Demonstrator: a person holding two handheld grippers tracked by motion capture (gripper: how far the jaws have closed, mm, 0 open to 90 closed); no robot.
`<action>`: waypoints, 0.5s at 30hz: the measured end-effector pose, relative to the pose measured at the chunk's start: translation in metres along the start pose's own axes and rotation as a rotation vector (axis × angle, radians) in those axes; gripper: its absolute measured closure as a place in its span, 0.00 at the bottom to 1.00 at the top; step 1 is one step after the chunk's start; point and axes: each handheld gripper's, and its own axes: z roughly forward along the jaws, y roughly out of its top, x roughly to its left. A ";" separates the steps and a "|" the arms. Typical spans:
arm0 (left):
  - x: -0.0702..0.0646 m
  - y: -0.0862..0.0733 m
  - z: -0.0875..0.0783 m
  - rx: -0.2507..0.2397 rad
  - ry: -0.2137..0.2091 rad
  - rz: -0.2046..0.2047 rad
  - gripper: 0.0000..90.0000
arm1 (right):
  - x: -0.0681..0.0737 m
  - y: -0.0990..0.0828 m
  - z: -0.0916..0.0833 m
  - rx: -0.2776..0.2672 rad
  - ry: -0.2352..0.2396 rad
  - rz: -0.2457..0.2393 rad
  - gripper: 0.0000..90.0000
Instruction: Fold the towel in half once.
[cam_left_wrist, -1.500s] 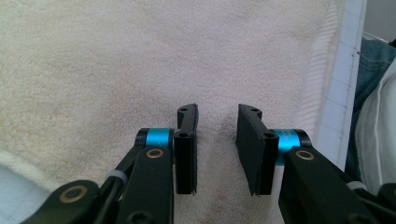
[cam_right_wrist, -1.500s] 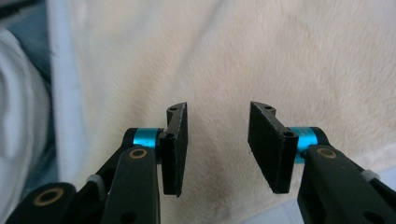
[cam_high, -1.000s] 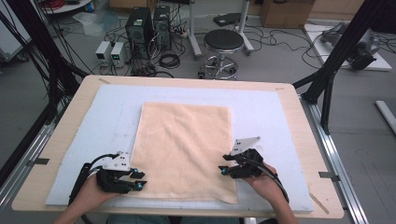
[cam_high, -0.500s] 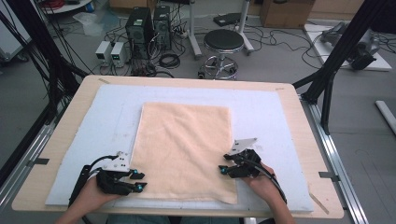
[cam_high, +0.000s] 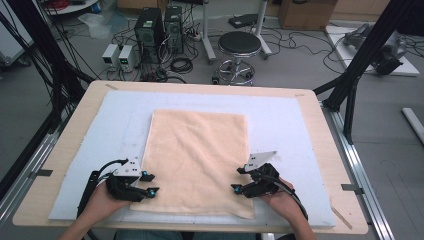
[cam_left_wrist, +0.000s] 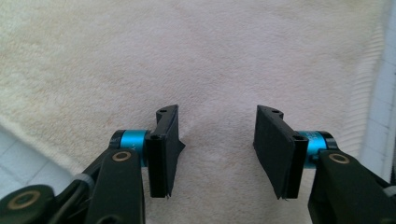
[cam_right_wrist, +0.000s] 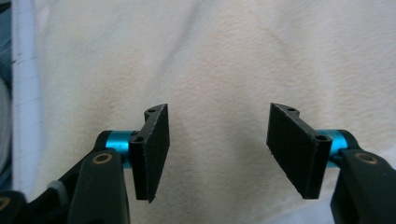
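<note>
Beneath parted fingers (cam_left_wrist: 164, 149) — flat towel (cam_high: 197, 150)

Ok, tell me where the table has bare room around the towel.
Free: the white mat beyond the towel, and the strips along the towel's left and right edges. Crowded: the near corners, where the left gripper and right gripper sit with jaws apart over the towel.
</note>
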 end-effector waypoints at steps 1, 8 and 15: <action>0.000 -0.001 0.000 0.002 -0.002 -0.003 0.56 | 0.001 0.000 0.001 0.008 0.007 -0.007 0.42; -0.002 -0.013 -0.006 -0.006 -0.018 -0.046 0.56 | 0.008 -0.005 0.006 0.060 -0.018 -0.043 0.41; -0.008 -0.017 -0.010 -0.001 -0.024 -0.049 0.56 | 0.008 -0.012 0.001 0.041 -0.014 -0.033 0.42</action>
